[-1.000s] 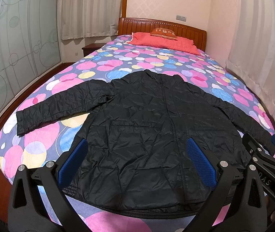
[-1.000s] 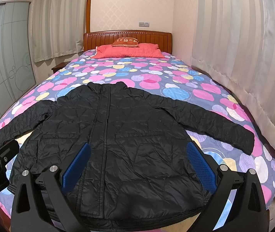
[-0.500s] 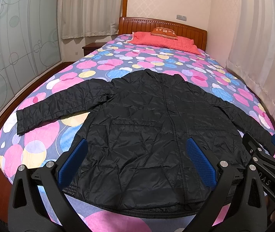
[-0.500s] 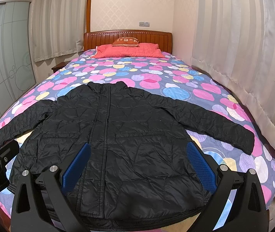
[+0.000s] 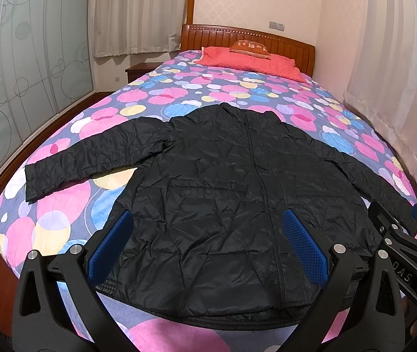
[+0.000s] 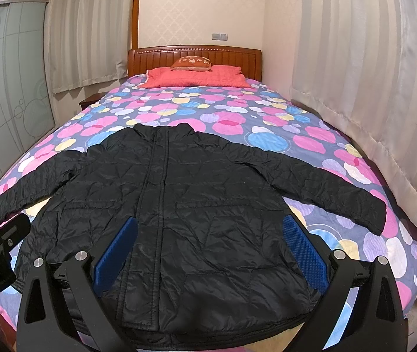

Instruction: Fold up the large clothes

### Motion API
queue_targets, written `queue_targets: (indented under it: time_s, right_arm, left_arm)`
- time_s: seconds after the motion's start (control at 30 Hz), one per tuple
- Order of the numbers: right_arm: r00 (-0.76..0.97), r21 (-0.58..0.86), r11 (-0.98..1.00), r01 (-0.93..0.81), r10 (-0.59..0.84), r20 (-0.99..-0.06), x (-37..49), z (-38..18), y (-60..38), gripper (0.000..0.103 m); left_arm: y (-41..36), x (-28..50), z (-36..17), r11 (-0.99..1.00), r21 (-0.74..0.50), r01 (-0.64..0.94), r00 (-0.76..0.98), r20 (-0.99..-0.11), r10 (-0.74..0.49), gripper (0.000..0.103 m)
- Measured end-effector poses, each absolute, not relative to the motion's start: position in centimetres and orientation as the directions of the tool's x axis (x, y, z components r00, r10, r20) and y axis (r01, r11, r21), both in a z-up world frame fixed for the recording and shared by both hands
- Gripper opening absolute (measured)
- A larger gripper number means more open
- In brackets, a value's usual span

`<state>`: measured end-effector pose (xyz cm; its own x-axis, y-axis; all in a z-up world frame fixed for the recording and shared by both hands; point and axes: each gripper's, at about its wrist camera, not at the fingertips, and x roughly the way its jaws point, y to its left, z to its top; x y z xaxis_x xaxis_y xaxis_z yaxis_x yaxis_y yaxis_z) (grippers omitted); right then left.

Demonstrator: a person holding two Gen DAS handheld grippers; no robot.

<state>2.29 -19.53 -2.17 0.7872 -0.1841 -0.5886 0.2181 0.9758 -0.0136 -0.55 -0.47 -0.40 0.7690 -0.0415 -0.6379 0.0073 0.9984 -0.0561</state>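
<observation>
- A black quilted jacket (image 5: 226, 205) lies flat on the bed (image 5: 179, 99), front side up, with the zipper closed down the middle.
- The collar points toward the wooden headboard (image 6: 196, 55), and the bottom hem lies at the foot edge of the bed, nearest to the cameras.
- Both sleeves are spread out to the sides; the left sleeve (image 5: 91, 158) reaches toward the left edge of the bed, and the right sleeve (image 6: 325, 182) reaches toward the curtain (image 6: 369, 88) side.
- The left gripper (image 5: 207, 246) hangs above the lower part of the jacket; its two blue fingers (image 5: 305, 249) stand wide apart and hold nothing.
- The right gripper (image 6: 207, 249) is also above the hem area, its jaws are wide and empty too.
- In the left wrist view, the right gripper shows at the right border, just beside the right sleeve end.
- A red pillow (image 6: 196, 77) lies at the head of the bed, well apart from the jacket.
- The bed cover has pink, blue and yellow circles.
</observation>
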Motion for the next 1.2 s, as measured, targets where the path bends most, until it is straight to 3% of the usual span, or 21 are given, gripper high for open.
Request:
queue_targets:
  time_s: [0.33,0.53,0.77,0.83,0.87,0.9,1.2]
  right_arm:
    - [0.788,-0.011,0.976,0.219,-0.183,-0.588,2.3,-2.3,-19.3,0.099]
    - [0.768,0.039,0.977,0.212,-0.142,-0.624,2.8,-3.2,-20.1,0.099]
    - [0.747,0.248,0.917,0.313,-0.076,-0.660,3.9,-6.8,-27.0,0.097]
    - [0.735,0.288,0.885,0.365,-0.084,-0.673,4.1,-7.9,-29.8,0.089]
    - [0.730,0.303,0.866,0.397,-0.098,-0.676,4.0,-8.3,-31.2,0.063]
    - [0.715,0.308,0.844,0.440,-0.121,-0.689,4.1,-8.8,-32.7,0.053]
    - [0.710,0.537,0.528,0.658,-0.200,-0.675,1.2,-14.5,-47.0,0.056]
  left_arm:
    - [-0.4,-0.5,-0.6,0.998,-0.059,0.010,0.766,-0.641,-0.045,0.101]
    - [0.6,1.0,-3.2,0.994,-0.106,-0.009,0.717,-0.694,-0.067,0.101]
    - [3.1,4.9,-6.8,0.985,-0.117,-0.130,0.654,-0.757,-0.003,0.101]
    - [4.2,5.9,-7.5,0.977,-0.116,-0.179,0.646,-0.763,0.027,0.101]
    - [4.8,6.2,-7.8,0.971,-0.120,-0.205,0.645,-0.763,0.042,0.101]
    - [5.4,6.6,-8.1,0.965,-0.121,-0.231,0.643,-0.764,0.058,0.101]
    - [9.8,10.3,-11.0,0.903,-0.138,-0.407,0.579,-0.804,0.137,0.101]
